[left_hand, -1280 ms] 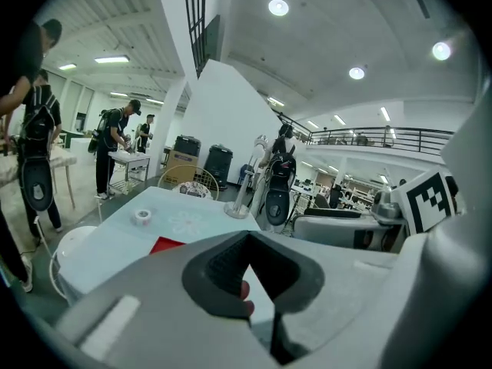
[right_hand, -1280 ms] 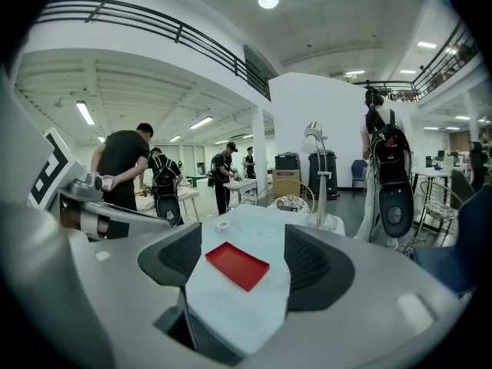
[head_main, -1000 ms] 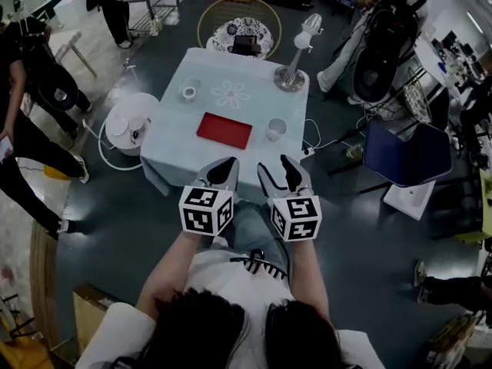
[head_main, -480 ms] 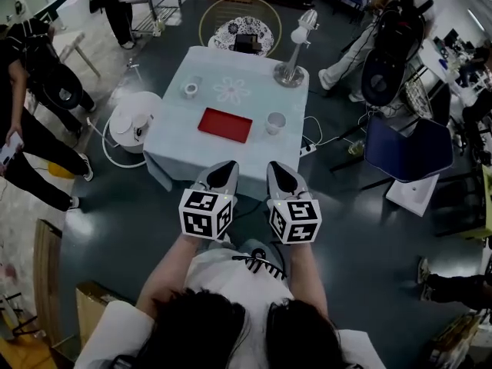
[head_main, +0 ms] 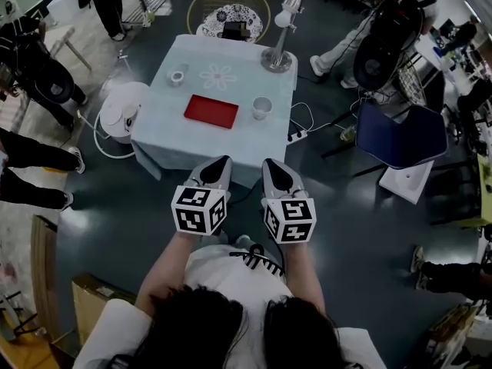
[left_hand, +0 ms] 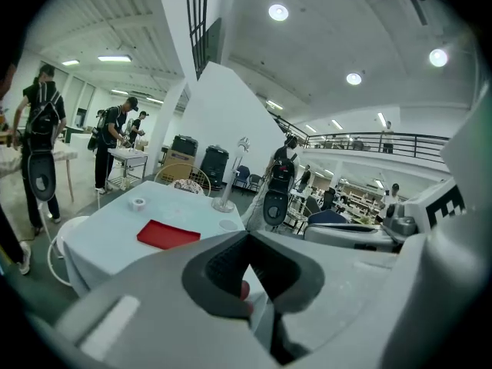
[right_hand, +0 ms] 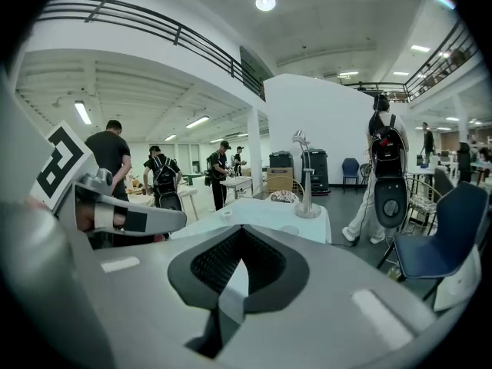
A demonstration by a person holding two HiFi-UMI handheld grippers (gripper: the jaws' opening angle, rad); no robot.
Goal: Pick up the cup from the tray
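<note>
A white cup (head_main: pixel 262 108) stands on the light blue tablecloth (head_main: pixel 231 141), just right of the flat red tray (head_main: pixel 211 111), not on it. The tray (left_hand: pixel 167 234) shows bare. Both grippers hover side by side short of the table's near edge, pointing at it. My left gripper (head_main: pixel 217 169) has its jaws together with nothing in them, as the left gripper view (left_hand: pixel 248 244) also shows. My right gripper (head_main: pixel 275 174) is shut and empty too (right_hand: pixel 238 256).
A roll of tape (head_main: pixel 177 76) and a desk lamp (head_main: pixel 278 33) stand farther back on the table. A white round stool (head_main: pixel 121 116) sits left of it and a blue chair (head_main: pixel 400 135) to the right. Several people stand around the room.
The right gripper's jaws stood apart a second ago and are now together, empty. The table now sits higher and smaller in the head view; both grippers have drifted slightly left.
</note>
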